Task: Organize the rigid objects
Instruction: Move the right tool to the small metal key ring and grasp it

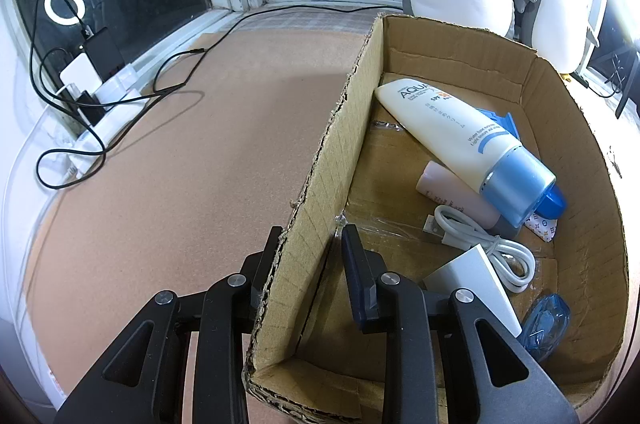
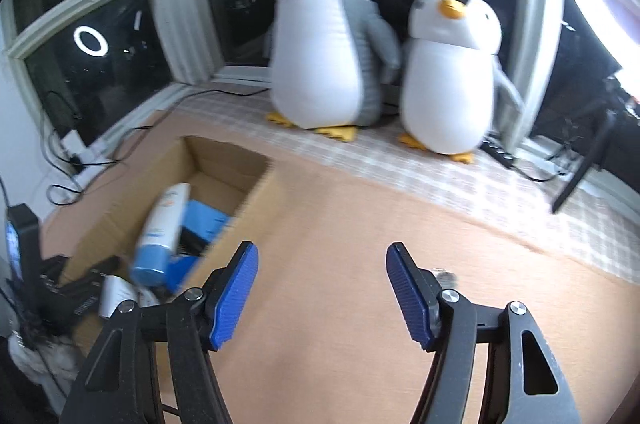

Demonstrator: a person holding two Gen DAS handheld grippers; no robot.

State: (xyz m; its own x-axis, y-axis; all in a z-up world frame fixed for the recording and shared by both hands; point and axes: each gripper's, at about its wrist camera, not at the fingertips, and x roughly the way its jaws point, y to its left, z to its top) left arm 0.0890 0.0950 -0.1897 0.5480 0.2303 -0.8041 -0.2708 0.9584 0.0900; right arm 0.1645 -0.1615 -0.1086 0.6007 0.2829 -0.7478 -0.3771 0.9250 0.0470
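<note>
An open cardboard box [image 1: 560, 111] lies on the tan table [image 1: 200, 163]. In it are a white sunscreen tube with a blue cap [image 1: 452, 131], a pink tube [image 1: 452, 197], a coiled white cable [image 1: 492, 244], a white block [image 1: 476, 276] and a clear blue item [image 1: 548, 324]. My left gripper [image 1: 310, 236] straddles the box's left wall, one finger outside and one inside, with a gap on the inner side. My right gripper [image 2: 320, 252] hangs open over bare table, right of the box [image 2: 248, 199]; the tube [image 2: 164, 224] shows blurred.
Two plush penguins [image 2: 324, 39] [image 2: 452, 71] stand on the checked cloth by the window behind the box. Black cables [image 1: 176, 79] and a power strip with chargers [image 1: 92, 79] run along the left sill. A black stand [image 2: 580, 167] leans at the far right.
</note>
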